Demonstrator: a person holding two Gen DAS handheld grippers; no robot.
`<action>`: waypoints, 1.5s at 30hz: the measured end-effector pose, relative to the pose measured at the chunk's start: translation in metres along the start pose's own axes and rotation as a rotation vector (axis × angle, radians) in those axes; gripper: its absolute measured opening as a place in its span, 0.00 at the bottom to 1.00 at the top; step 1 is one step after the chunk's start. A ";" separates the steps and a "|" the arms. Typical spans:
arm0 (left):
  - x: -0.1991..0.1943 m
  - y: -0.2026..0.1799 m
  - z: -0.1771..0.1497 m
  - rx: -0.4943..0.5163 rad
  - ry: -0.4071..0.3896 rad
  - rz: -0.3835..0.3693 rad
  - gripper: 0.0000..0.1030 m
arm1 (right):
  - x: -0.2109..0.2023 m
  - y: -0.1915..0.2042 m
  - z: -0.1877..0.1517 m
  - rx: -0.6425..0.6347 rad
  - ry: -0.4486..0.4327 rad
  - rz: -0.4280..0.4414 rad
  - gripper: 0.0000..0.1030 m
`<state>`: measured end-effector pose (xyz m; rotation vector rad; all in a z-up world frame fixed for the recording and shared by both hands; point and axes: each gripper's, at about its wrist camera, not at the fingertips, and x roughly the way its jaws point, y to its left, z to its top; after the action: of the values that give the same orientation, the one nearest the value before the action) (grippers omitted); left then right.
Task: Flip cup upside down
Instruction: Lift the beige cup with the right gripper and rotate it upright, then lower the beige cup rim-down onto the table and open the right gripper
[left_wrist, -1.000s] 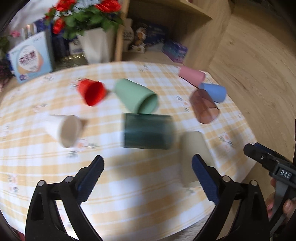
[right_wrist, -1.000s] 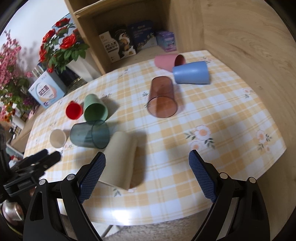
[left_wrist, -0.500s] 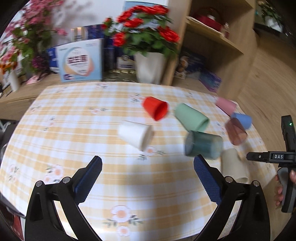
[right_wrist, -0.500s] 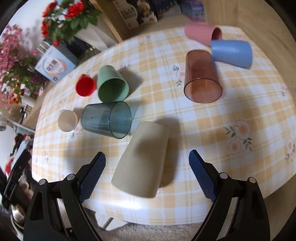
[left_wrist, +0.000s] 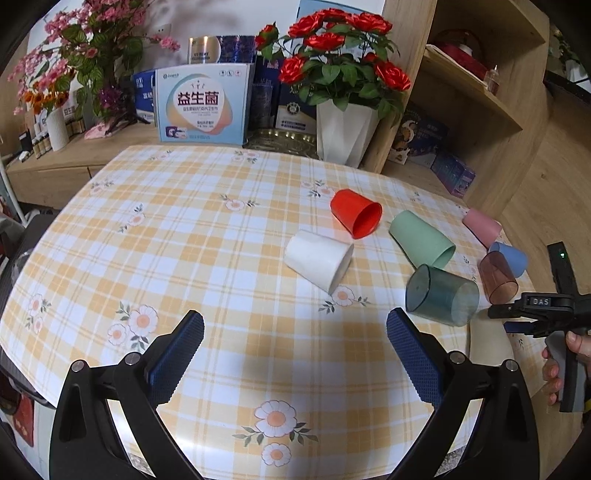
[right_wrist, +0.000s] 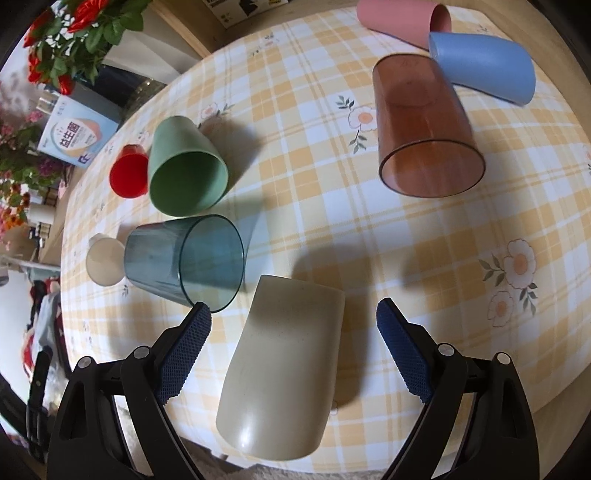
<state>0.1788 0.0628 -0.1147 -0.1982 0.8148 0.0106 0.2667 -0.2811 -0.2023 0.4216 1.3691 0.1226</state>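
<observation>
Several cups lie on their sides on a yellow checked tablecloth (right_wrist: 325, 229). A beige cup (right_wrist: 284, 365) lies at the near table edge, between the open fingers of my right gripper (right_wrist: 293, 321), which is just above it and holds nothing. In the left wrist view the beige cup (left_wrist: 487, 343) is partly hidden by a finger. My left gripper (left_wrist: 295, 332) is open and empty above the table's near part, apart from the white cup (left_wrist: 319, 258). The right gripper's body (left_wrist: 554, 306) shows at the right edge of that view.
A clear teal cup (right_wrist: 188, 258), green cup (right_wrist: 184, 170), red cup (right_wrist: 127, 175), white cup (right_wrist: 103, 260), clear brown cup (right_wrist: 424, 125), blue cup (right_wrist: 484, 66) and pink cup (right_wrist: 402, 18) lie around. A rose vase (left_wrist: 343, 129), boxes and wooden shelves (left_wrist: 461, 110) stand behind the table.
My right gripper has moved down and in over the beige cup, which now sits between its fingers. My left gripper has swung left and back, away from the cups.
</observation>
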 end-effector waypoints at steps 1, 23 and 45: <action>0.001 0.000 -0.001 -0.004 0.005 -0.008 0.94 | 0.003 -0.001 0.000 0.002 0.007 -0.001 0.85; 0.006 -0.013 -0.011 -0.004 0.045 -0.017 0.94 | -0.003 -0.007 -0.021 0.002 -0.078 0.085 0.54; 0.005 -0.029 -0.022 0.000 0.050 -0.026 0.94 | -0.092 0.001 -0.091 -0.206 -0.510 -0.077 0.54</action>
<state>0.1689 0.0306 -0.1274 -0.2101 0.8624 -0.0184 0.1599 -0.2901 -0.1297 0.2057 0.8585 0.0842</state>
